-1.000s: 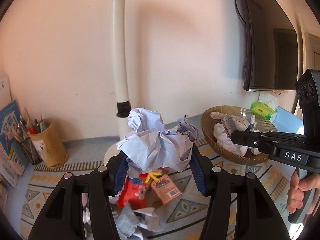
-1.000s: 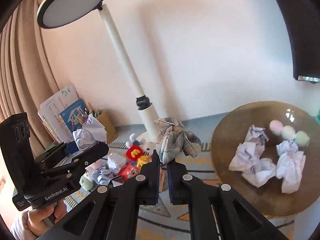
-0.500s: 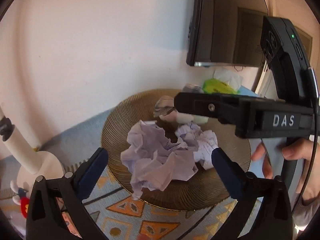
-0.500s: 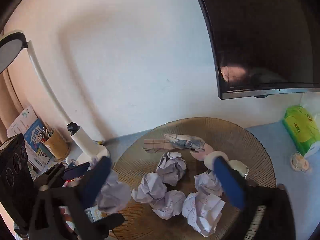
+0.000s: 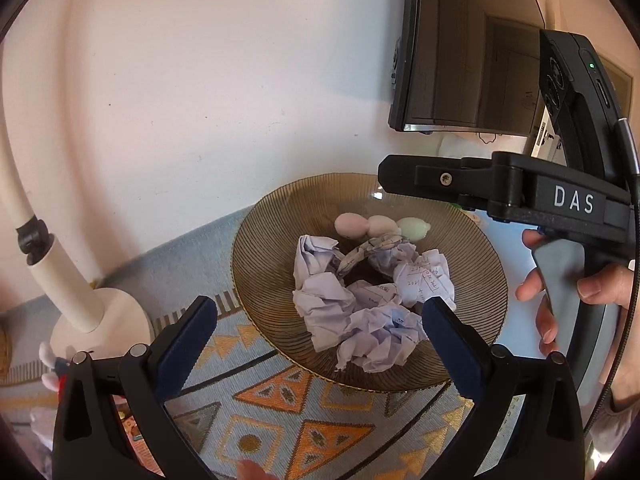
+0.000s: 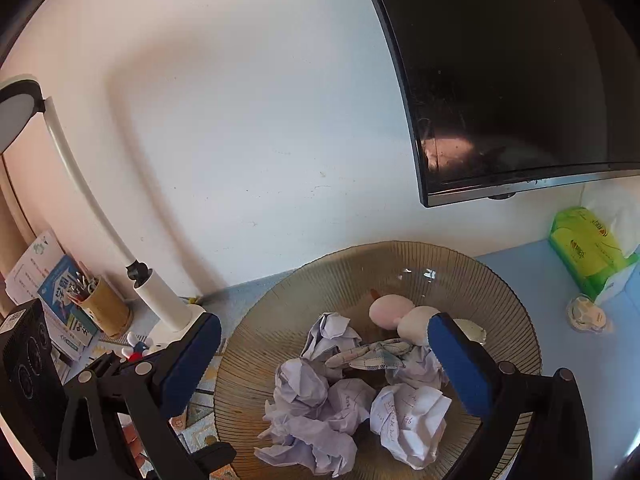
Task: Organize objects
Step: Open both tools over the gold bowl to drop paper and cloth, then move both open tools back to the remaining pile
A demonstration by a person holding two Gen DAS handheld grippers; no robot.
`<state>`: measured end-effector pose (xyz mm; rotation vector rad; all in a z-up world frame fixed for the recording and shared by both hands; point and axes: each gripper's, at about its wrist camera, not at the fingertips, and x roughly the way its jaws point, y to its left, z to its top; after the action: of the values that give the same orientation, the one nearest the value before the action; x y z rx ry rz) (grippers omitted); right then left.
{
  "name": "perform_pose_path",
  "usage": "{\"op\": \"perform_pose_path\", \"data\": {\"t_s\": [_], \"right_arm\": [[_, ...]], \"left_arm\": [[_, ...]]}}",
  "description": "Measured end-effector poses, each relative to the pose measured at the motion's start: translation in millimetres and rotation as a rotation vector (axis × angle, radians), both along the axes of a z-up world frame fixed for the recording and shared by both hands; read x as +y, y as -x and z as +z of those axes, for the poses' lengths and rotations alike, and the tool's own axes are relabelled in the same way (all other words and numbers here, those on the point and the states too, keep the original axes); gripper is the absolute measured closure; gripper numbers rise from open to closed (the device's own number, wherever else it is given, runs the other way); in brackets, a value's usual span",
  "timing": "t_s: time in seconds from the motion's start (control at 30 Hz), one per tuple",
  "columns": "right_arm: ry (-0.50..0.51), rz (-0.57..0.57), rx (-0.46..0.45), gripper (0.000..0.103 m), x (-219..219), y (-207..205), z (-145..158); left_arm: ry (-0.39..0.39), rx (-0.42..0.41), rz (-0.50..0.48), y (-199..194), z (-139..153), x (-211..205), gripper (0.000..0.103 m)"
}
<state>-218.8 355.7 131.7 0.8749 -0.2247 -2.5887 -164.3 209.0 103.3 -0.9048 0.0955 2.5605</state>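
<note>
A brown ribbed glass bowl (image 5: 256, 248) (image 6: 400, 252) holds several crumpled paper balls (image 5: 332, 312) (image 6: 308, 396), a checked cloth (image 5: 360, 254) (image 6: 372, 354) draped over them, and three pastel egg-shaped toys (image 5: 382, 224) (image 6: 386, 310) at the back. My left gripper (image 5: 318, 336) hangs open just above the bowl's near rim, with nothing between its blue pads. My right gripper (image 6: 326, 360) is open over the bowl too, and nothing is in it. In the left wrist view the right gripper (image 5: 390, 178) reaches in from the right, held by a hand (image 5: 560, 292).
A white lamp base (image 5: 100, 320) (image 6: 168, 304) stands left of the bowl on a patterned mat (image 5: 280, 400). A monitor (image 6: 520, 80) hangs on the wall behind. A green tissue pack (image 6: 588, 248) sits at right. A pen pot (image 6: 102, 304), booklets and small toys lie far left.
Both grippers swung right from the cluttered mat to the bowl and opened. The left one dropped its paper ball into the bowl, the right one dropped the checked cloth there.
</note>
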Motion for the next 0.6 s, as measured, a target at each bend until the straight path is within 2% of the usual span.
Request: {"op": "perform_pose_path", "data": {"t_s": [0.13, 0.27, 0.47, 0.6], "right_arm": [[0.037, 0.053, 0.007, 0.0, -14.5, -15.5, 14.0], [0.033, 0.095, 0.029, 0.0, -44.0, -33.3, 32.1], [0.01, 0.197, 0.072, 0.0, -103.3, -70.2, 54.6], [-0.025, 0.266, 0.087, 0.0, -143.6, -95.7, 53.0]], "left_arm": [[0.029, 0.013, 0.069, -10.5, 12.2, -25.2, 0.0], [0.054, 0.029, 0.135, -24.1, 25.1, -60.2, 0.0], [0.073, 0.075, 0.269, -54.8, 51.1, -135.9, 0.0], [0.085, 0.071, 0.367, -75.0, 54.0, -188.8, 0.0]]}}
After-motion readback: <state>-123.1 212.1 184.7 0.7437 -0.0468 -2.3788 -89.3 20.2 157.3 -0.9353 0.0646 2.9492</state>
